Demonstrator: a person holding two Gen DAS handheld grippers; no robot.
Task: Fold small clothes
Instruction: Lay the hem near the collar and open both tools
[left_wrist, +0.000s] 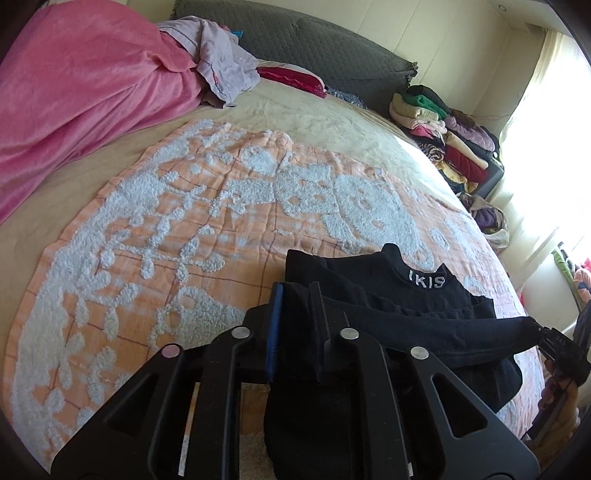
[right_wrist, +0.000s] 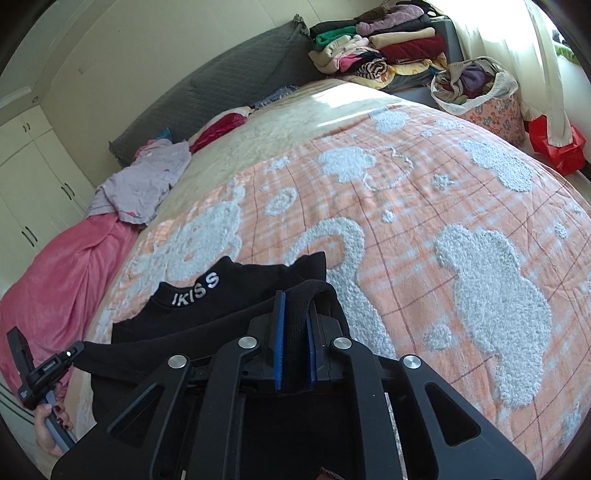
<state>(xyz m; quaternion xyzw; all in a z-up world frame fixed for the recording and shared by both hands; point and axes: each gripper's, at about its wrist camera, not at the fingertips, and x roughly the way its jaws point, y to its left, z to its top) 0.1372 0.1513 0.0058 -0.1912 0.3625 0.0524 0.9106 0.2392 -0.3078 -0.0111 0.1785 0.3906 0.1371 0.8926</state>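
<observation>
With the black knit top lettered IKISS (left_wrist: 402, 295) lying at the near edge of the orange-and-white tufted blanket (left_wrist: 177, 229), left gripper (left_wrist: 297, 314) and right gripper (right_wrist: 295, 332) each pinch its fabric; blanket beyond lies bare.

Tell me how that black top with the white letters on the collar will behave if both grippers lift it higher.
The black top looks soft and floppy: between the left gripper and right gripper it already drapes, so the middle would probably sag. It seems light for its size. The knit should not slip easily from the pads.
</observation>
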